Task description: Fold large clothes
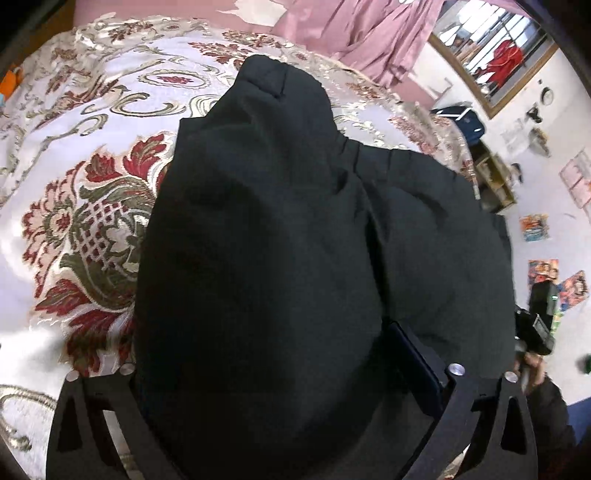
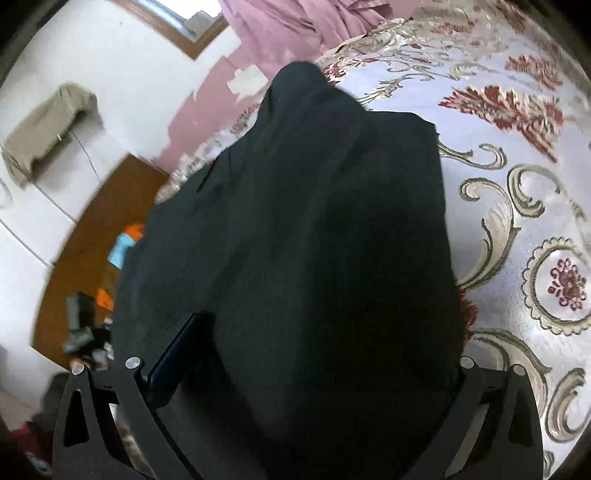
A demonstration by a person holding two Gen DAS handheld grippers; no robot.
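Observation:
A large black garment (image 1: 277, 229) hangs over the floral bedspread (image 1: 74, 221). It drapes over my left gripper (image 1: 291, 369) and hides the fingertips; only one dark finger pad (image 1: 417, 362) shows at the right. The left gripper looks shut on the cloth. In the right wrist view the same black garment (image 2: 306, 240) covers my right gripper (image 2: 295, 369), with one finger pad (image 2: 173, 354) showing at the left. It also looks shut on the cloth. The other gripper (image 1: 535, 332) and a hand show at the right of the left wrist view.
The bedspread (image 2: 517, 221) spreads to the right in the right wrist view. Pink curtains (image 1: 369, 33) hang behind the bed. A window (image 1: 495, 55) and wall posters (image 1: 543, 269) are at the right. A brown floor (image 2: 92, 240) with scattered items lies left of the bed.

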